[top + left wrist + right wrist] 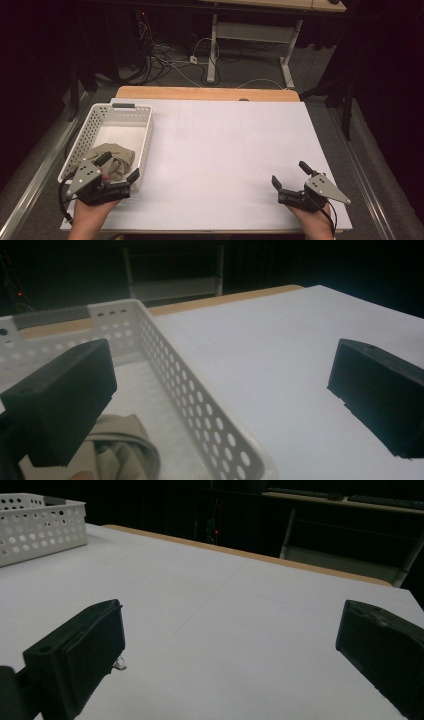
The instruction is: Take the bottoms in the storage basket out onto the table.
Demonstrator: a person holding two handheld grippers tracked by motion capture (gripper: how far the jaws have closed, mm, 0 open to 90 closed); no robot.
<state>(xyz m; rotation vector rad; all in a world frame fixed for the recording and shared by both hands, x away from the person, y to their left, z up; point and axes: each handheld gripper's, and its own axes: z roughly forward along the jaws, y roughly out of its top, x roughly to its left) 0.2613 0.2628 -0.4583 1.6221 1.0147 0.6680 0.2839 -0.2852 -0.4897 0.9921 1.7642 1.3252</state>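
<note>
Khaki cloth (114,159) crumpled at the near end of the white perforated basket (120,116), at the counter's (225,150) left.
Left gripper (119,168) is held wide open astride the basket's near wall, nothing gripped; right gripper (290,174) likewise wide, empty. Cloth is judged soft, light, limp; a raised fold is best pinched.

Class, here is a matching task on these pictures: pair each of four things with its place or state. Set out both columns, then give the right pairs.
Things:
1. white basket
2. beige cloth
3. left gripper
4. right gripper

Places or states:
A. lying crumpled in the basket's near end
B. open over bare white table at the near right
C. standing on the table's left edge
D. open, one jaw over the cloth, one outside the basket wall

Pairs: 1-C, 2-A, 3-D, 4-B
</note>
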